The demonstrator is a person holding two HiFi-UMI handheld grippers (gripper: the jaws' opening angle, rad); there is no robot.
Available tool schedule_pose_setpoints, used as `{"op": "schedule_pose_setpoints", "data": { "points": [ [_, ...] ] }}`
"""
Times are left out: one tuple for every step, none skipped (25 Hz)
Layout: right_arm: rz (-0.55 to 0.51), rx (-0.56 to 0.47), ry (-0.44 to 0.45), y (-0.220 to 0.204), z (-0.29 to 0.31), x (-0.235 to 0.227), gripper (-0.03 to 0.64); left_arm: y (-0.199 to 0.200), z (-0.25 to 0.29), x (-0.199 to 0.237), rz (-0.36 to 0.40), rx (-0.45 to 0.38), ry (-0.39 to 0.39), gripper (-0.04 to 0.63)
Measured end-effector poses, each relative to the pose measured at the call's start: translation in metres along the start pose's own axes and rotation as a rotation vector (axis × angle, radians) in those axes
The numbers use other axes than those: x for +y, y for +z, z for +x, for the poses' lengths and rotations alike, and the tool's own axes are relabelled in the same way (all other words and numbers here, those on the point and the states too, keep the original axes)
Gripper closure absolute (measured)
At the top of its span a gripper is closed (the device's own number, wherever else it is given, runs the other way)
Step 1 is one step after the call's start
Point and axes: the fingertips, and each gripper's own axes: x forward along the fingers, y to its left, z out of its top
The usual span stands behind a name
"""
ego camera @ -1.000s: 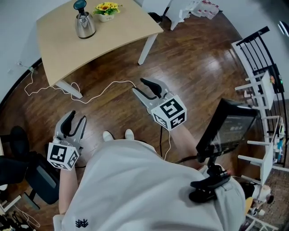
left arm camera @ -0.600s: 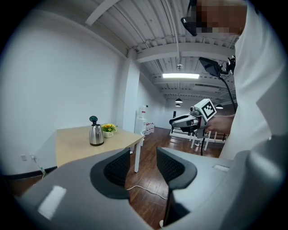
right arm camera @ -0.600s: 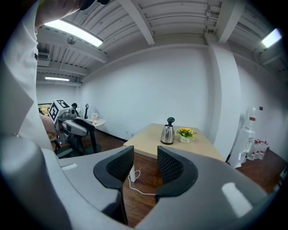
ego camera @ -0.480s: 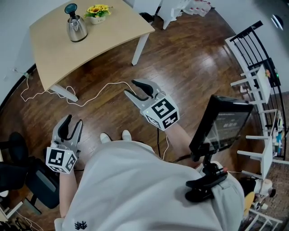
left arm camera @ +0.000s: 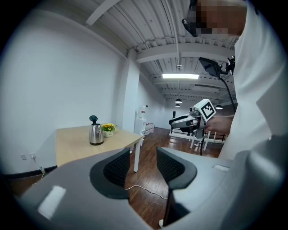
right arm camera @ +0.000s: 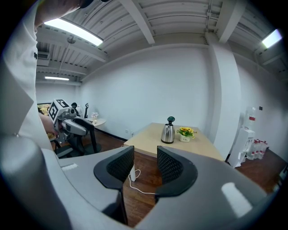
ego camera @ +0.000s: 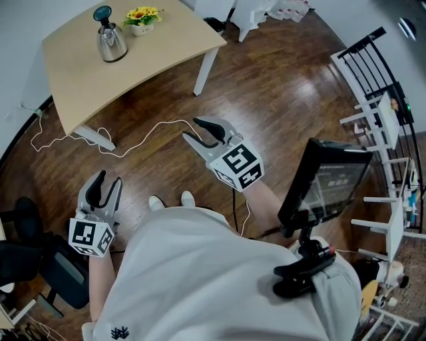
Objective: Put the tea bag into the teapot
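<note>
A steel teapot (ego camera: pixel 111 41) with a dark lid knob stands upright on the far left part of a light wooden table (ego camera: pixel 146 60); it also shows in the left gripper view (left arm camera: pixel 96 134) and the right gripper view (right arm camera: pixel 168 133). No tea bag is visible in any view. Both grippers are held over the wooden floor, well short of the table. My left gripper (ego camera: pixel 106 178) is open and empty (left arm camera: pixel 141 161). The jaws of my right gripper (ego camera: pixel 200 130) are closing with nothing between them, and a clear gap remains (right arm camera: pixel 146 164).
A small pot of yellow flowers (ego camera: pixel 141 18) stands beside the teapot. A white cable (ego camera: pixel 133 136) trails over the floor before the table. A monitor on a stand (ego camera: pixel 326 183) is at my right, white racks (ego camera: pixel 386 133) beyond it, a black chair (ego camera: pixel 33 256) at my left.
The head view has shifted, so the table sits a little further left and up. Both grippers keep almost the same stance, with the left one slightly lower in the picture.
</note>
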Motion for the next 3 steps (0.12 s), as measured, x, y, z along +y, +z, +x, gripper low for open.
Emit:
{"op": "schedule_pose_setpoints", "data": {
  "points": [
    [0.0,0.002,0.0,-0.0003,0.0001,0.0003,0.46,-0.0001,-0.0002,0.0003,0.0,-0.001,0.0,0.426],
    [-0.001,0.003,-0.001,-0.0006,0.0002,0.0007,0.46,-0.0001,-0.0006,0.0005,0.0,-0.001,0.0,0.426],
    [-0.001,0.005,-0.001,-0.0008,0.0003,0.0012,0.462,-0.0001,-0.001,0.0008,0.001,-0.002,-0.001,0.426]
  ]
}}
